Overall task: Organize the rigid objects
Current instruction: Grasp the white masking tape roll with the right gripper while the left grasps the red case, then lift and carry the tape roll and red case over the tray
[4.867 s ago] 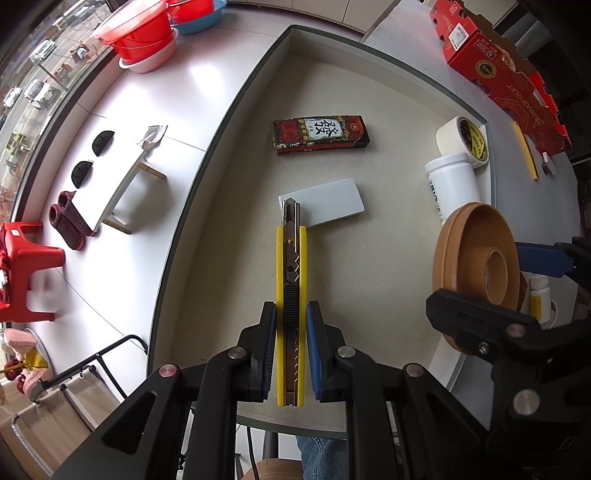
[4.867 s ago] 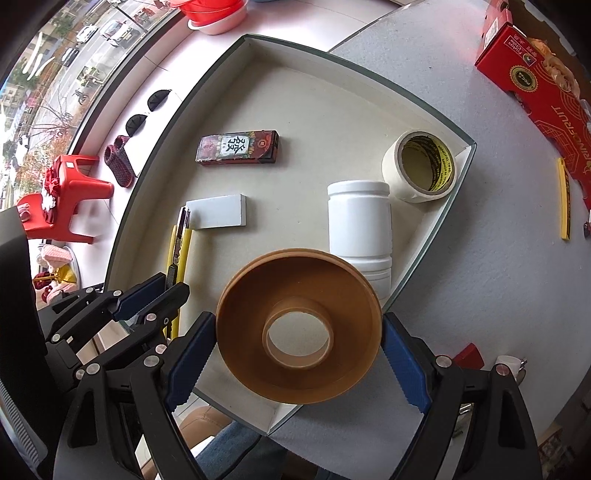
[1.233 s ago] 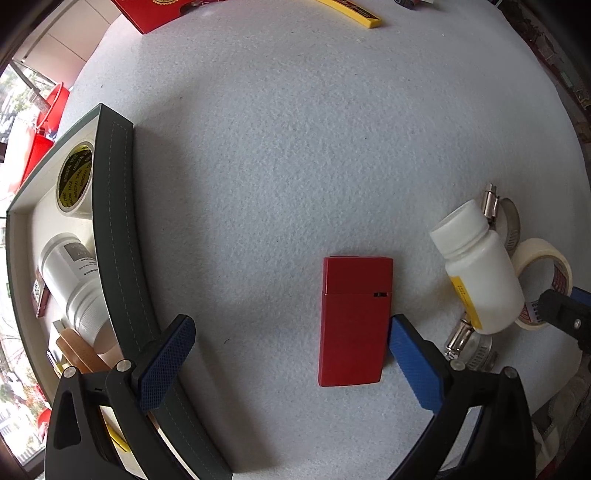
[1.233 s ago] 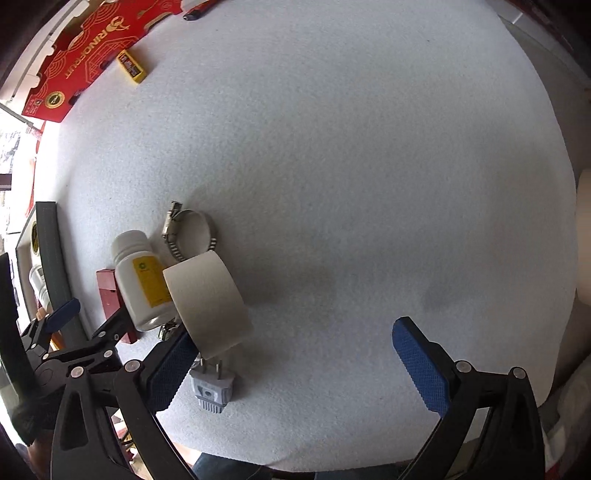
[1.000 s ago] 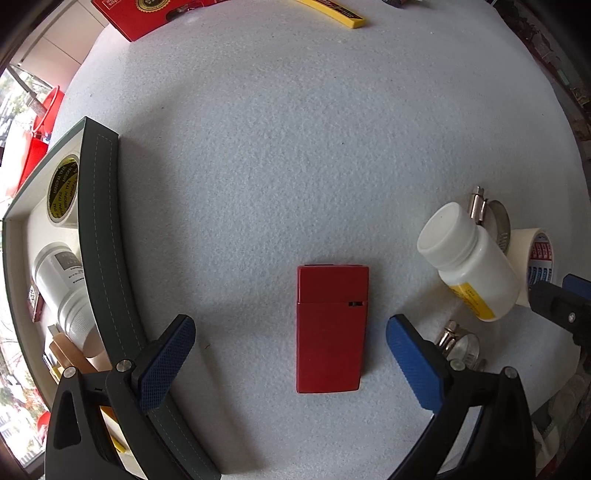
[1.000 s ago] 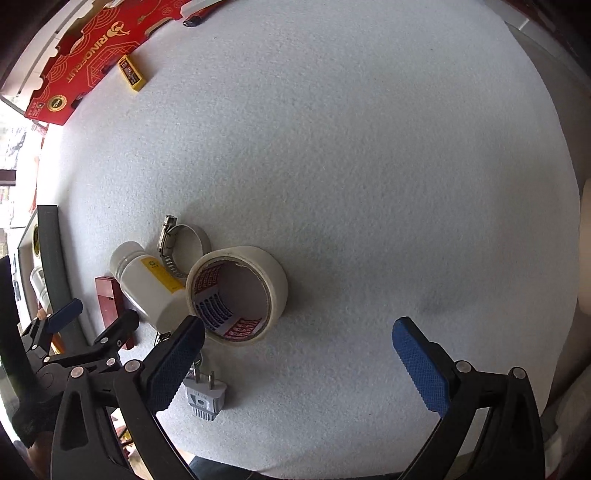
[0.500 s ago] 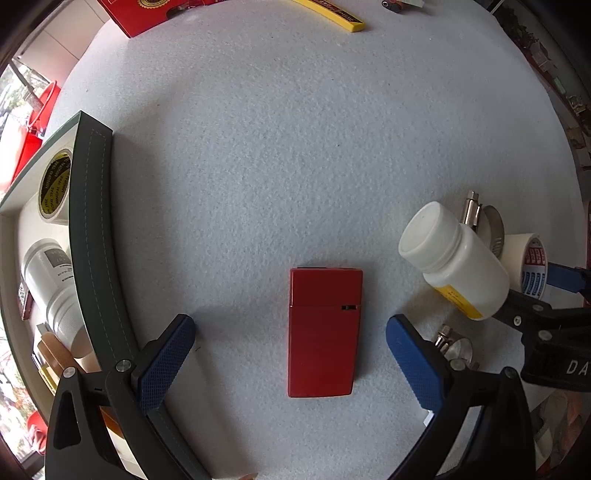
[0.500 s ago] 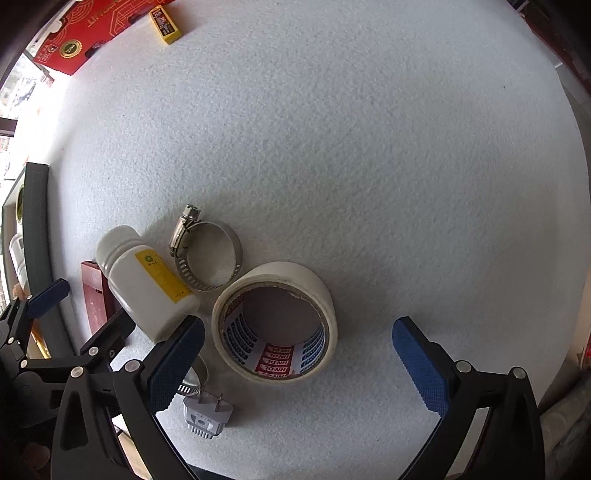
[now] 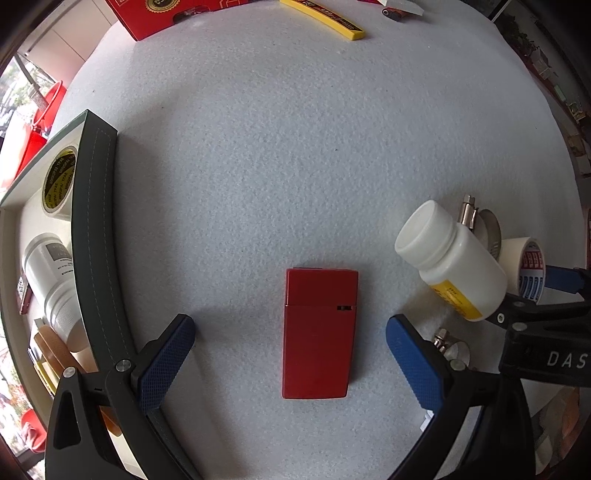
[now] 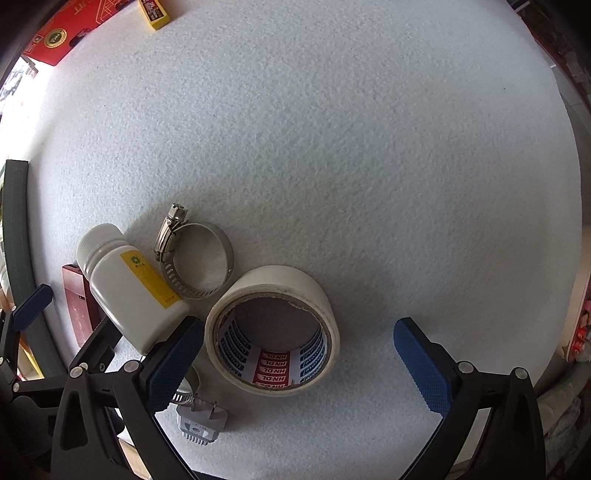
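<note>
A flat red case (image 9: 318,334) lies on the white felt table, right between the wide-apart fingers of my open left gripper (image 9: 290,363). To its right lies a white pill bottle (image 9: 448,260) with a yellow label, seen also in the right wrist view as the white pill bottle (image 10: 129,286). My right gripper (image 10: 299,363) is open around a roll of cream tape (image 10: 273,330) lying on its side. A steel hose clamp (image 10: 194,264) rests behind the tape. At the left stands the grey-rimmed tray (image 9: 94,236).
The tray holds a yellow-labelled tape roll (image 9: 59,181), a white jar (image 9: 51,284) and a brown ring (image 9: 51,352). A grey plug adapter (image 10: 201,419) lies near the front edge. A red carton (image 9: 173,14) and a yellow strip (image 9: 325,20) lie at the far side.
Both grippers left the tray, where they held a utility knife and a brown ring, and now hang open over the table. Lately the left centred on the red case, the right on the tape.
</note>
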